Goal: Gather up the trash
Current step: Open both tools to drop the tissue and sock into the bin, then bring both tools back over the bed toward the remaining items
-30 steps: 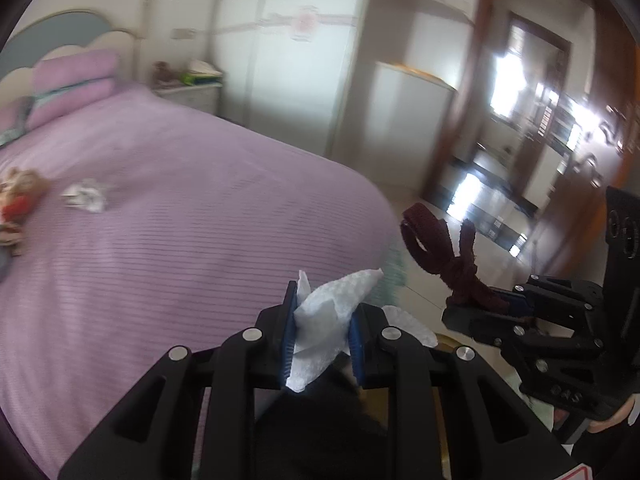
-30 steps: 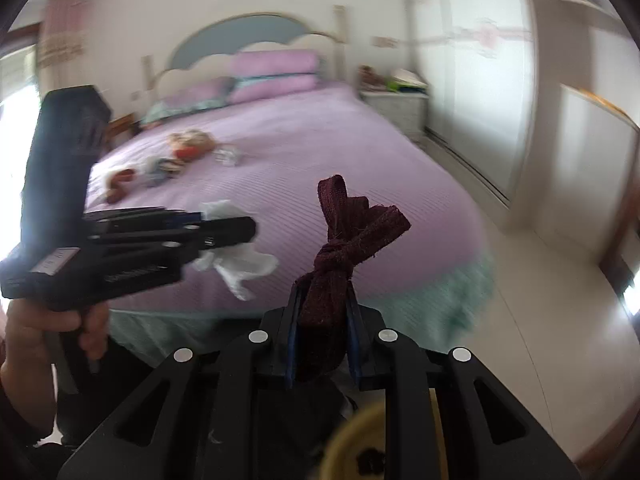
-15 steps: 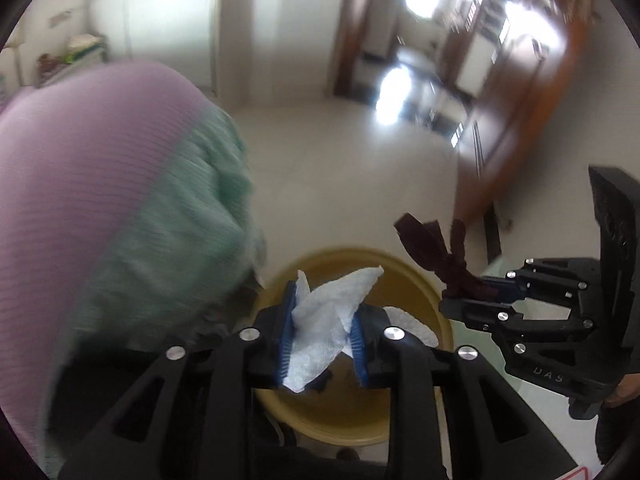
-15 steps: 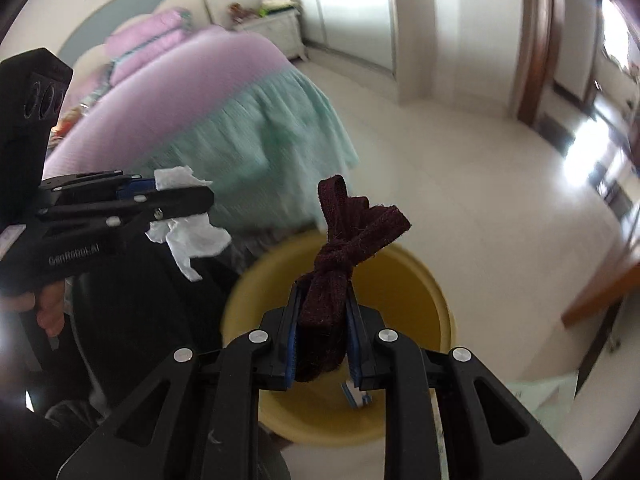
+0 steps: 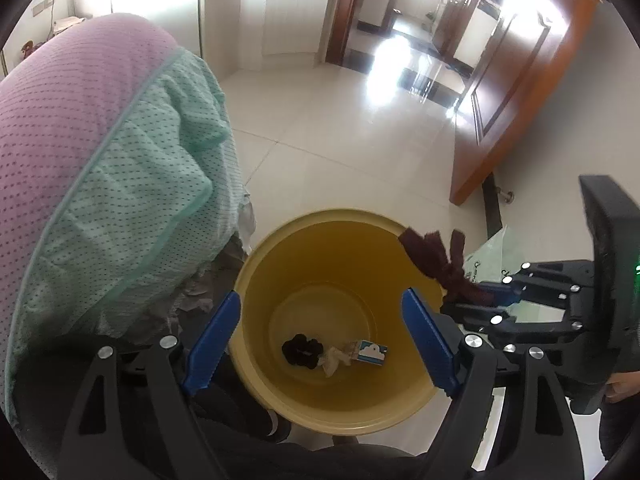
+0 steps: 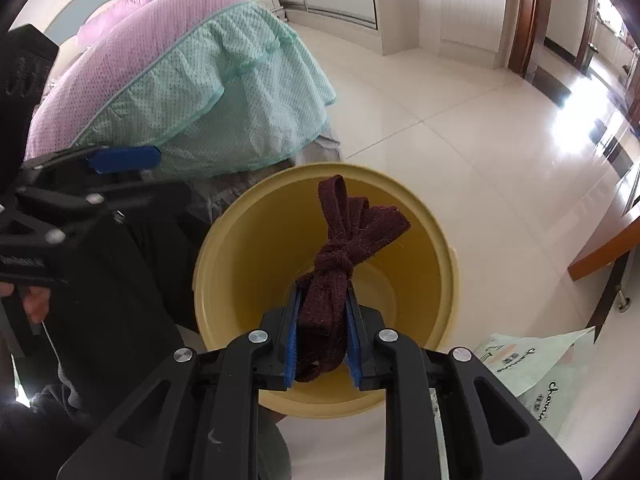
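A yellow bin (image 5: 332, 216) stands on the floor beside the bed. My left gripper (image 5: 320, 300) hangs over its mouth, jaws opening, nothing between the blue pads (image 5: 216, 332). At the bottom of the bin lie a crumpled white tissue (image 5: 334, 360), a black scrap (image 5: 302, 351) and a small blue-and-white carton (image 5: 372, 354). My right gripper (image 6: 322, 296) is shut on a knotted maroon cloth strip (image 6: 340, 264), held above the bin (image 6: 208, 264) near its right rim. The left wrist view shows that strip (image 5: 432, 254) at the rim.
The bed with a purple cover and green skirt (image 5: 100, 160) crowds the bin's left side. A wooden door (image 5: 520, 100) stands at the right. A white printed plastic bag (image 6: 532, 360) lies on the tiled floor by the bin. A hand (image 6: 36, 304) grips the left tool.
Both grippers swung from the bed down over the yellow bin. The left jaws spread wide and the white tissue dropped out of them. The right gripper still clamps the maroon strip.
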`<state>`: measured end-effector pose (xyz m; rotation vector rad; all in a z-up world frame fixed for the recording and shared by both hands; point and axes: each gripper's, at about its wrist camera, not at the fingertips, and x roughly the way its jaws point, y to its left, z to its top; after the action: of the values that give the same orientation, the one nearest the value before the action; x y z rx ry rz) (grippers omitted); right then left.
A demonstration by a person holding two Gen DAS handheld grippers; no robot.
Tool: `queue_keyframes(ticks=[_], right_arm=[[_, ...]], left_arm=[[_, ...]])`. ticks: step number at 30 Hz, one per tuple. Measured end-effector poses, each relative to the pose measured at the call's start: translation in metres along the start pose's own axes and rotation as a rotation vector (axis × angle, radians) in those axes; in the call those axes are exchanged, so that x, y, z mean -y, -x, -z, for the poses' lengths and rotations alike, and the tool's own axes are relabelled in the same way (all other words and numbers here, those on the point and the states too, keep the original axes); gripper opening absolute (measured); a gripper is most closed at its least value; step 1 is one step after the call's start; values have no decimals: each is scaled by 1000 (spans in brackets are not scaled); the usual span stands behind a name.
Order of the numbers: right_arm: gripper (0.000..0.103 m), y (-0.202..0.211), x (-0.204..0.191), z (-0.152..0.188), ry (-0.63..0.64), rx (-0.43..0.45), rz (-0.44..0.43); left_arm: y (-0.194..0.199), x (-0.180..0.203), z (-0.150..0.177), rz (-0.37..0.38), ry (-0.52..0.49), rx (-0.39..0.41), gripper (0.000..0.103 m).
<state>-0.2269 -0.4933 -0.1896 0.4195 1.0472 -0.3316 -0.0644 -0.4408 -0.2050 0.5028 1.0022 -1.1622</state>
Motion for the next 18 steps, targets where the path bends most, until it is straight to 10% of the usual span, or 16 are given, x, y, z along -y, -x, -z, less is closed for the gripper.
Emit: queue_keyframes(ticks=[2, 3, 5, 18], right_arm=[[28, -5, -2, 1, 7, -10, 3], [58, -6, -3, 0, 9, -14, -1], [78, -10, -4, -4, 6, -17, 0], [67, 12, -3, -10, -6, 78, 0]], left_arm=[[1, -2, 0, -5, 3, 3, 82], [2, -2, 0, -5, 4, 5, 82], [4, 0, 1, -6, 5, 6, 82], [29, -9, 0, -9, 36, 75, 82]])
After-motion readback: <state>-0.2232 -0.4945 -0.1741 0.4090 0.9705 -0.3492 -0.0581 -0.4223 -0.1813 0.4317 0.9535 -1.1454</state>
